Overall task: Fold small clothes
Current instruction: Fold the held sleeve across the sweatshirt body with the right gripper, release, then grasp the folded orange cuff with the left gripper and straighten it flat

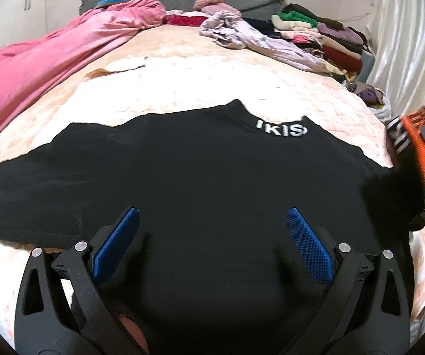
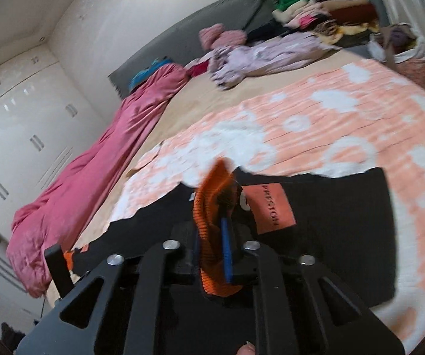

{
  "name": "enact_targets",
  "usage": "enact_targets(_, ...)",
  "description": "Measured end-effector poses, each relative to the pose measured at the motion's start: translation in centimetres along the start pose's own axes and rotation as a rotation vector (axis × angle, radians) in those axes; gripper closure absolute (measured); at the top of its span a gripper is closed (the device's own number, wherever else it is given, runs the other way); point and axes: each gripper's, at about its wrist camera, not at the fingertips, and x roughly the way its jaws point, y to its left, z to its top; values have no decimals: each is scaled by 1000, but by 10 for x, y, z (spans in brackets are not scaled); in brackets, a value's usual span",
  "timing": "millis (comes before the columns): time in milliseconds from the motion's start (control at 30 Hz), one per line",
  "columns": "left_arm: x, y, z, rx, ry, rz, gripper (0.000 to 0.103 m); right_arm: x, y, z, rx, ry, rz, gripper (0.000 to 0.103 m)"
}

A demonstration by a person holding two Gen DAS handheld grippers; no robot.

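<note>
Sweater [image 1: 200,177], black, lies spread on bed [image 1: 182,82] directly under and ahead of left gripper [image 1: 212,224], collar lettering on the far side. Left jaws spread wide, nothing between pads [image 1: 307,242]. Right gripper [image 2: 212,230] jaws pinched on orange ribbed cuff [image 2: 209,207], lifted above sweater body; orange patch [image 2: 271,207] just right of it. Clothes pile [image 2: 325,11] far ahead.
</note>
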Motion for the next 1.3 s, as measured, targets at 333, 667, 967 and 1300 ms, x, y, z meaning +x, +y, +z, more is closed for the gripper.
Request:
enact_targets(333,2,10,0,-28,12,-17,9,63,45,-9,-28,112,61,88)
enact_targets(667,7,5,-3,-23,37,-81,9,55,41,-4,-66,66,44,65)
enact_targets(967,22,-21,-11,-42,136,-250,38,16,-4,-28,-141,0,-184,52)
enact_targets(1300,42,-52,-8,-65,157,-290,95,-7,-33,-45,-138,-33,-255,51)
